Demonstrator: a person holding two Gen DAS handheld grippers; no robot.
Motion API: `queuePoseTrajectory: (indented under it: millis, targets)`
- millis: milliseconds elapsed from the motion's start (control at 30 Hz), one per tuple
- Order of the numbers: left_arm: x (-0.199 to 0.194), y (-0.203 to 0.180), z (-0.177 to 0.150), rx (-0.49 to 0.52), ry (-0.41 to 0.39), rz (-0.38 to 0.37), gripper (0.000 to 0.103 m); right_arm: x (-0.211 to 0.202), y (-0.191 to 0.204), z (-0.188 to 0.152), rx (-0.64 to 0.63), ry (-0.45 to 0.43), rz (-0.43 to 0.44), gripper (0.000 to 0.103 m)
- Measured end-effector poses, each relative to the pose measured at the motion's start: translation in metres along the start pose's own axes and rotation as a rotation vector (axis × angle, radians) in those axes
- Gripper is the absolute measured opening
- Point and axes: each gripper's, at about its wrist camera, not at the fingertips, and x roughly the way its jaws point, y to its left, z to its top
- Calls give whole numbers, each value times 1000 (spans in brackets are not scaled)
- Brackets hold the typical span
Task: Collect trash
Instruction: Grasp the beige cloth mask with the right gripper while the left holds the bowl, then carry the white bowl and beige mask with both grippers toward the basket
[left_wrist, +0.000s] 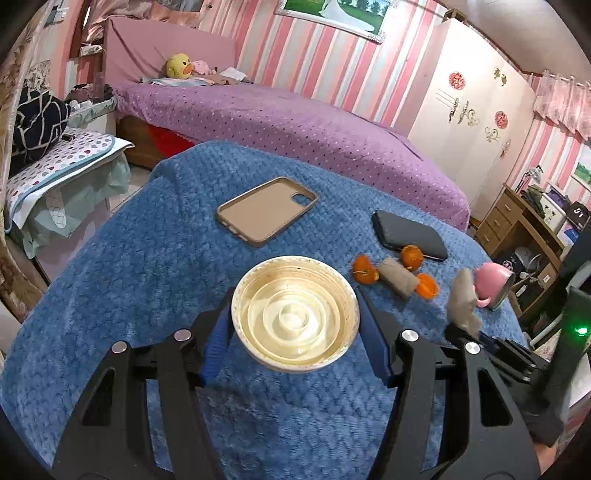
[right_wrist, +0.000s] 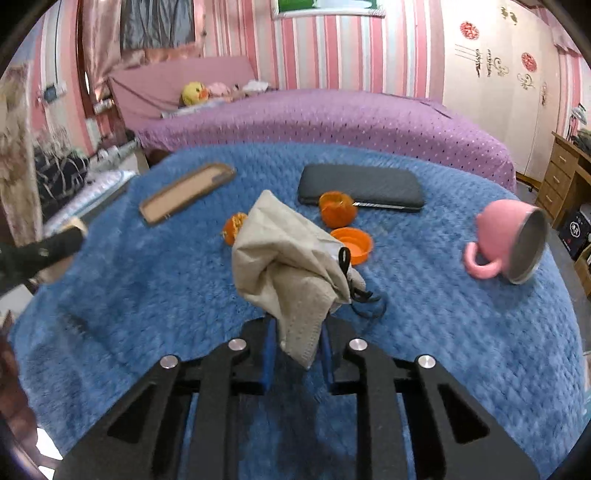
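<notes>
My left gripper (left_wrist: 295, 325) is shut on a cream paper bowl (left_wrist: 295, 317), its blue pads against both sides, above the blue blanket (left_wrist: 129, 295). My right gripper (right_wrist: 295, 343) is shut on a crumpled beige tissue (right_wrist: 288, 266) and holds it above the blanket (right_wrist: 129, 295); the tissue also shows in the left wrist view (left_wrist: 463, 299). Orange peel pieces (left_wrist: 364, 271) (right_wrist: 338, 208) and a cardboard tube (left_wrist: 399, 277) lie on the blanket. The tube is hidden behind the tissue in the right wrist view.
A tan phone case (left_wrist: 266, 210) (right_wrist: 186, 197) and a dark phone (left_wrist: 408, 234) (right_wrist: 360, 186) lie farther back. A pink cup (left_wrist: 493, 286) (right_wrist: 509, 243) lies on its side at the right. A purple bed (left_wrist: 295, 122) stands behind.
</notes>
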Motion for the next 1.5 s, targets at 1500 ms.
queuePoseTrajectory:
  millis: [1500]
  targets:
    - [-47, -134, -40, 209, -55, -174, 61, -188, -120, -3, 156, -340, 6, 16]
